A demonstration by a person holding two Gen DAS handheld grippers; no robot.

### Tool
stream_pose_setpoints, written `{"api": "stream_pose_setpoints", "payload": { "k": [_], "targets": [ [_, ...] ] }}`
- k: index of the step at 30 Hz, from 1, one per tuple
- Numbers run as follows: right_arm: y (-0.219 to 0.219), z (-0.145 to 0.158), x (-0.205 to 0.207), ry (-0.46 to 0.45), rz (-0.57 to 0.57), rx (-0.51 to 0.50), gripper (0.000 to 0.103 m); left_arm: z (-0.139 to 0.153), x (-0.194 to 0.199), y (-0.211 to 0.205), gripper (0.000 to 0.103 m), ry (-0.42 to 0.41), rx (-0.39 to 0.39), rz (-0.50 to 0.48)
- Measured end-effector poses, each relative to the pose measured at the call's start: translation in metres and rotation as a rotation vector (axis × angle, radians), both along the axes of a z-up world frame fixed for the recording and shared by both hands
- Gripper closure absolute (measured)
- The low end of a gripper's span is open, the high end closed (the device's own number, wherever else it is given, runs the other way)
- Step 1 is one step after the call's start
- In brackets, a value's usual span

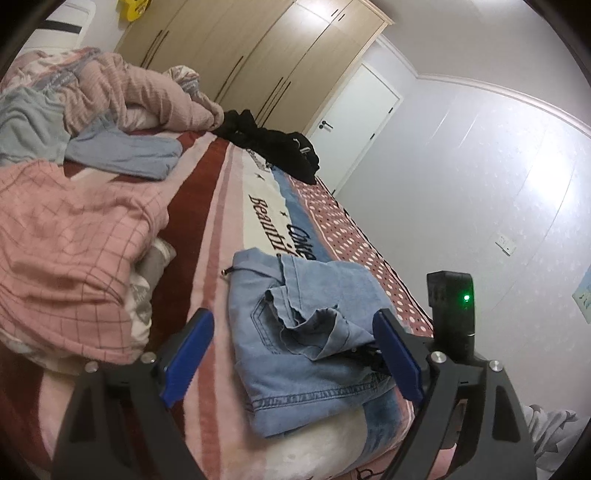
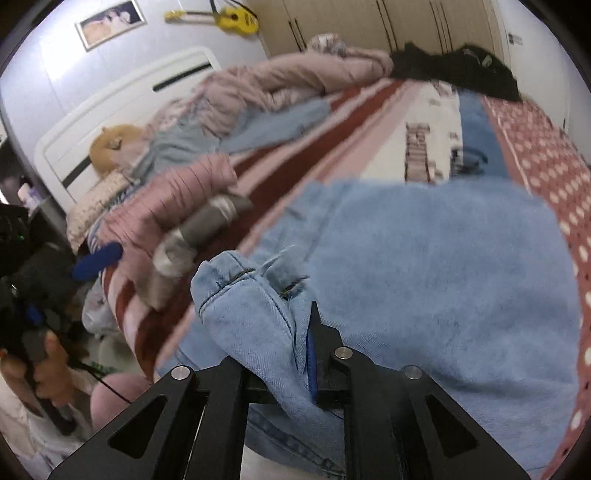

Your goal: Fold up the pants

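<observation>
On bed (image 1: 221, 229), striped and dotted cover: jeans (image 1: 303, 332) near the front edge, folded into a rough block, pale blue denim, back pocket and hem stitching up; one flap bunched on top. Same jeans (image 2: 424, 280) in right wrist view, filling the middle and spread wide over the cover. Behind, at far side: pink quilt (image 1: 147, 96) heaped; pink checked cloth (image 1: 62, 236) to the left; blue-grey garment (image 1: 125, 151) flat between them; black clothes (image 1: 273, 144) further along the edge. Beyond bed: wardrobe (image 1: 236, 48), white door (image 1: 351, 122), pale wall. Yellow toy guitar (image 2: 236, 18) on wall in right wrist view; headboard (image 2: 110, 110) below.

Left gripper (image 1: 295, 354): blue pads (image 1: 188, 354) wide apart, jeans block lying between them, right pad close against the denim, contact not certain; nothing clamped. Right gripper (image 2: 295, 350): fingers together, pinched on a fold of denim near a belt loop, cloth lifted into a ridge over the jaws; picture blurred. At left edge of right wrist view: hand (image 2: 48, 369) on a dark handle.
</observation>
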State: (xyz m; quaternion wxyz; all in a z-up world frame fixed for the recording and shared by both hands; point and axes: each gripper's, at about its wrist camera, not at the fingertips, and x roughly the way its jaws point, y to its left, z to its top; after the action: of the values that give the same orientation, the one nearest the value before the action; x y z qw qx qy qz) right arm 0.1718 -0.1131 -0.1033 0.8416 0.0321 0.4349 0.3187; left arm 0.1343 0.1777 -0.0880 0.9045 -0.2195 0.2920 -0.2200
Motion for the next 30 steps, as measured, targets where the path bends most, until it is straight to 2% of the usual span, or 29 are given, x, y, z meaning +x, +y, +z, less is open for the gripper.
{"api": "stream_pose_setpoints", "payload": {
  "k": [2,6,8,10,13,15,17,19,20,22,24,26,28,30],
  "targets": [
    [-0.003,-0.005,-0.002,0.021,0.012,-0.002,0.093,-0.003,0.003,-0.003,0.018,0.014,-0.019,-0.022],
    [-0.002,0.002,-0.019,0.002,0.102,0.003,0.064,-0.013,0.016,-0.012,0.017,0.06,-0.116,-0.127],
    [-0.005,0.012,-0.031,-0.025,0.14,0.002,0.063,-0.021,0.026,-0.018,0.017,0.095,-0.152,-0.16],
    [-0.015,0.021,-0.04,-0.026,0.146,0.03,0.062,-0.026,0.036,-0.023,0.017,0.125,-0.153,-0.159],
    [-0.043,0.037,-0.041,-0.055,0.09,0.062,0.06,-0.032,0.058,-0.029,0.017,0.173,-0.144,-0.162],
    [-0.063,0.047,-0.038,-0.108,0.038,0.042,0.052,-0.035,0.078,-0.035,0.017,0.202,-0.143,-0.172],
    [-0.073,0.049,-0.036,-0.125,0.026,0.023,0.05,-0.036,0.094,-0.039,0.021,0.219,-0.146,-0.182],
    [-0.07,0.048,-0.035,-0.108,0.062,0.033,0.05,-0.039,0.107,-0.042,0.045,0.251,-0.158,-0.184],
    [-0.065,0.045,-0.036,-0.106,0.087,0.032,0.05,-0.042,0.114,-0.042,0.051,0.272,-0.165,-0.189],
    [-0.048,0.038,-0.038,-0.134,0.124,-0.015,0.05,-0.047,0.126,-0.044,0.073,0.306,-0.153,-0.189],
    [-0.027,0.029,-0.038,-0.162,0.176,-0.055,0.051,-0.049,0.131,-0.045,0.082,0.316,-0.112,-0.181],
    [-0.013,0.023,-0.034,-0.169,0.21,-0.078,0.053,-0.05,0.131,-0.043,0.085,0.309,-0.111,-0.185],
    [-0.001,0.016,-0.03,-0.167,0.234,-0.103,0.053,-0.051,0.13,-0.041,0.094,0.301,-0.106,-0.186],
    [0.008,0.011,-0.025,-0.174,0.245,-0.135,0.056,-0.052,0.13,-0.038,0.097,0.295,-0.11,-0.191]
  ]
}}
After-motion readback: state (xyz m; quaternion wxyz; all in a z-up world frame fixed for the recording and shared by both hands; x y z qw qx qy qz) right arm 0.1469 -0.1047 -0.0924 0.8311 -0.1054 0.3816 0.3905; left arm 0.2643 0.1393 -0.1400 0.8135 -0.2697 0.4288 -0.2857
